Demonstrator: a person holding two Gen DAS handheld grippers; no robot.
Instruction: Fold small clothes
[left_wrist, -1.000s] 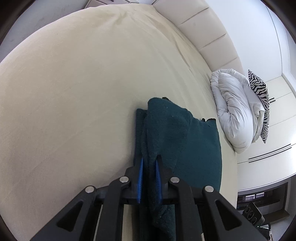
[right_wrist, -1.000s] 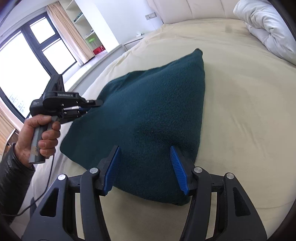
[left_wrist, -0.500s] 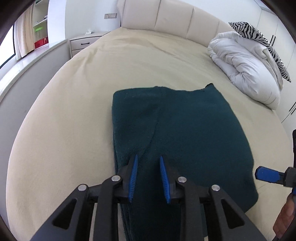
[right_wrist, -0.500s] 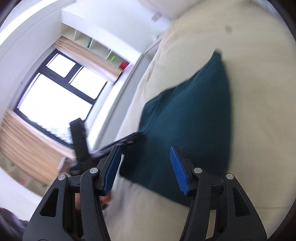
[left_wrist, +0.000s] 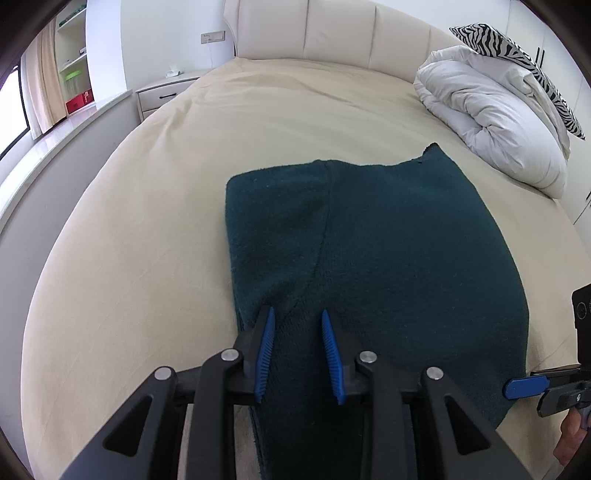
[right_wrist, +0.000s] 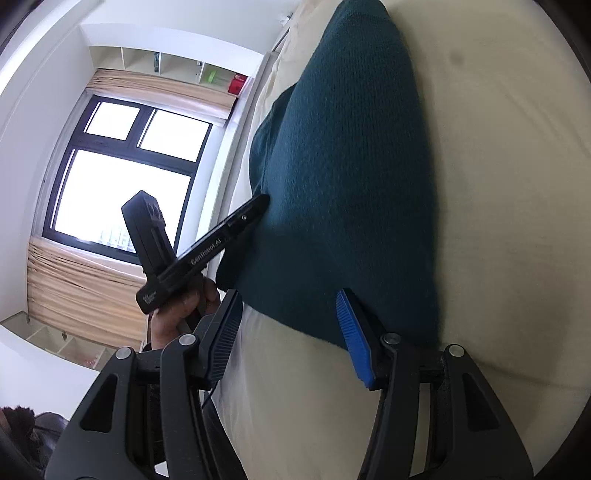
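Observation:
A dark teal knitted garment lies folded flat on the cream bed; it also shows in the right wrist view. My left gripper is open, its blue pads straddling the garment's near left edge, nothing pinched. In the right wrist view the left gripper touches the garment's left side. My right gripper is open wide at the garment's near corner, empty. Its blue pad shows at the right edge of the left wrist view.
The bed spreads wide to the left and far side. A white duvet and a zebra pillow lie at the back right. A nightstand and a window are off the bed's left.
My left gripper let go of the garment fold, opened and laid it flat. My right gripper stayed open and swung round toward the window side, near the garment's corner.

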